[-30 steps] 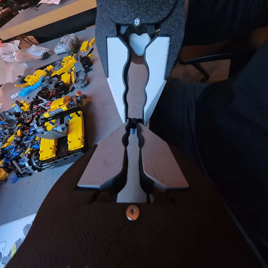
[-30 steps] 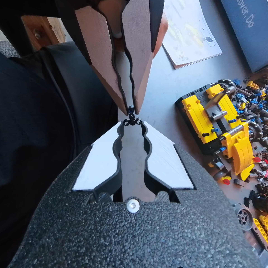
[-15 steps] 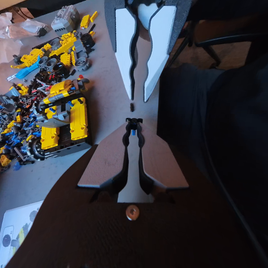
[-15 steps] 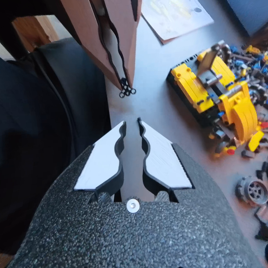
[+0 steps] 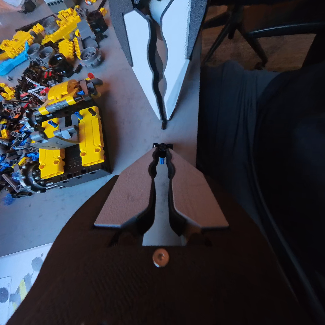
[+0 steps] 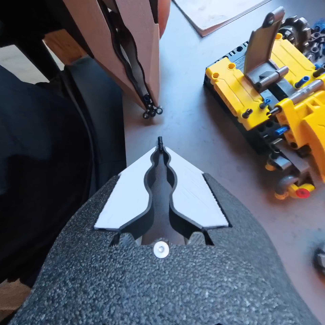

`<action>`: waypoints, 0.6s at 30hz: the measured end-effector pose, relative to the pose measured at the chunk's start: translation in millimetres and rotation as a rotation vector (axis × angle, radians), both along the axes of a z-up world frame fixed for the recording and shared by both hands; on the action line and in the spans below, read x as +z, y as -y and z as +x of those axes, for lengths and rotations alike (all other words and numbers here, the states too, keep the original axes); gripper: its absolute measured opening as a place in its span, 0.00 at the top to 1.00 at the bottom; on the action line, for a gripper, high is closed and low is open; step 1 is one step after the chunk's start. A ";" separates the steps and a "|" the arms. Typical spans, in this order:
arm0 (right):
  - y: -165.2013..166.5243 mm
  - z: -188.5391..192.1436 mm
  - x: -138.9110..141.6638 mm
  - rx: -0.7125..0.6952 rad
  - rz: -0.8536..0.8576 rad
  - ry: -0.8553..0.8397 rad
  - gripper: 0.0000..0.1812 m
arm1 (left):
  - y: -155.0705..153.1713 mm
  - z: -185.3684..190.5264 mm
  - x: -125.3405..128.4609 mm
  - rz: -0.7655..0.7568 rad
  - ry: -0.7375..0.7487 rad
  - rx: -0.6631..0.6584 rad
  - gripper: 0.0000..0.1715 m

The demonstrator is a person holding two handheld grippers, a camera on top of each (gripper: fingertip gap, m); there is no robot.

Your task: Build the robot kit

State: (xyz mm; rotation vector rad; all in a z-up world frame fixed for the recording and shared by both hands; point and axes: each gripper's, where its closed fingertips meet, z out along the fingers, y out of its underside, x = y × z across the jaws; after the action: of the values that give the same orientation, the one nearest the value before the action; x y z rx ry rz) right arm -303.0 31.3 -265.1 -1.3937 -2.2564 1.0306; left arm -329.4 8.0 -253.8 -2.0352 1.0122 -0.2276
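My left gripper (image 5: 162, 149), with brown fingers, is shut on a small black connector (image 5: 162, 146) that has a blue pin (image 5: 162, 160) in its back end. The connector's rings stick out past the fingertips in the right wrist view (image 6: 152, 112), where the left gripper (image 6: 149, 105) comes in from the top. My right gripper (image 6: 160, 149), with white fingers, is shut on a thin black pin (image 6: 160, 141). It points at the connector from a short gap away. The left wrist view shows the right gripper (image 5: 164, 118) and the pin (image 5: 163, 125) above the grey table (image 5: 133, 109).
A yellow and black brick model (image 5: 70, 146) (image 6: 255, 91) stands on the table beside the grippers. Loose pieces (image 5: 21, 112) and grey wheel hubs (image 5: 89, 55) lie beyond it. A booklet (image 5: 17, 274) (image 6: 219, 15) lies nearby. A person's dark-clothed lap (image 5: 263, 158) is at the table edge. One gripper's finger ends stand about 5 cm off the other's.
The two grippers were tip to tip and have drawn apart. The right gripper opened half a second ago and is now shut on the black pin. The left gripper kept the connector.
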 end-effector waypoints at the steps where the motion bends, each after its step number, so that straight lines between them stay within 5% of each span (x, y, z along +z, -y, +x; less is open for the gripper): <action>1: -0.2 -0.2 0.1 -0.002 -0.005 0.001 0.98 | -1.0 0.5 0.0 -0.013 0.007 -0.003 0.98; 18: 6.0 5.9 5.5 -0.027 0.048 0.012 0.98 | -15.8 10.6 -1.1 -0.101 -0.120 -0.075 0.97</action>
State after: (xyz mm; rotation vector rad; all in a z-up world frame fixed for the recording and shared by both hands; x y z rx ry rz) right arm -297.1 25.4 -259.6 -1.4102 -2.2491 0.9560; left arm -318.7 23.9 -255.0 -2.1245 1.1736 -0.2009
